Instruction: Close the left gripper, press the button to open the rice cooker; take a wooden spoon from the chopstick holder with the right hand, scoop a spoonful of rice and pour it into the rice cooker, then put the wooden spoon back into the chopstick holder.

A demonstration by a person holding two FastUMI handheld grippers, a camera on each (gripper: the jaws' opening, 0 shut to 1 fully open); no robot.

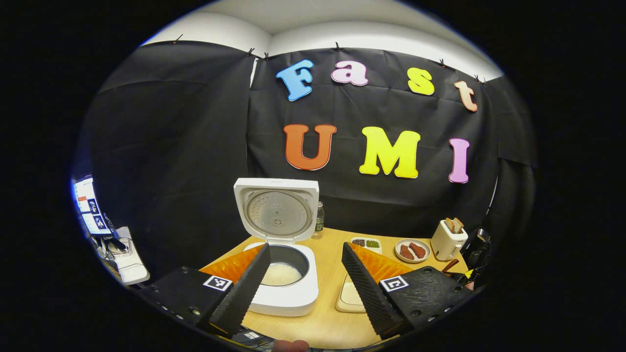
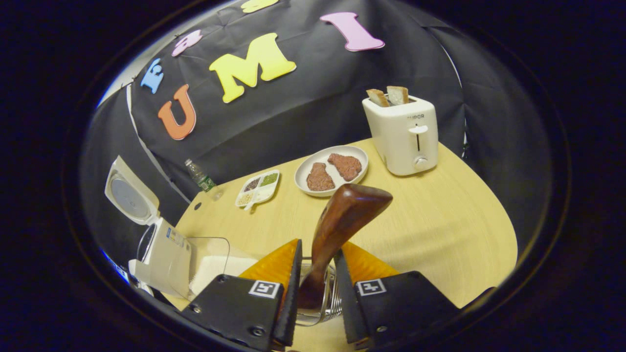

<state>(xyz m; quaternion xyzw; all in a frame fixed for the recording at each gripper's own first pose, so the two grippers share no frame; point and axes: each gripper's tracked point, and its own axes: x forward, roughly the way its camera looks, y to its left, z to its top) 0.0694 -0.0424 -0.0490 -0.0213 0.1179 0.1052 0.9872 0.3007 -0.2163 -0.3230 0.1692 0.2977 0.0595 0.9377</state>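
In the left gripper view, the left gripper [image 1: 305,274] hangs with its jaws spread wide, holding nothing and touching nothing. Between its 2 fingers, at 12 o'clock, the rice cooker [image 1: 283,288] stands on the wooden table [image 1: 323,325] with its lid [image 1: 277,211] raised upright; white rice [image 1: 281,275] lies in the inner pot. A shallow white container [image 1: 349,296] sits just beside the cooker at its 3 o'clock, partly hidden by the right-hand finger.

In the right gripper view, the right gripper [image 2: 318,288] has its jaws narrowed around the wooden spoon [image 2: 342,225], whose handle rises between the fingers and leans toward 1 o'clock. The left finger lies against the spoon's lower part; whether the right finger also presses it, I cannot tell. The spoon's base stands in the chopstick holder [image 2: 320,293], a metal wire piece directly below the jaws.

Farther off, at 12 o'clock, a plate [image 2: 332,168] carries 2 pieces of meat. A toaster [image 2: 403,134] with 2 slices of bread stands at 1 o'clock, and a small divided dish [image 2: 257,188] and a bottle [image 2: 200,178] lie toward 11 o'clock.
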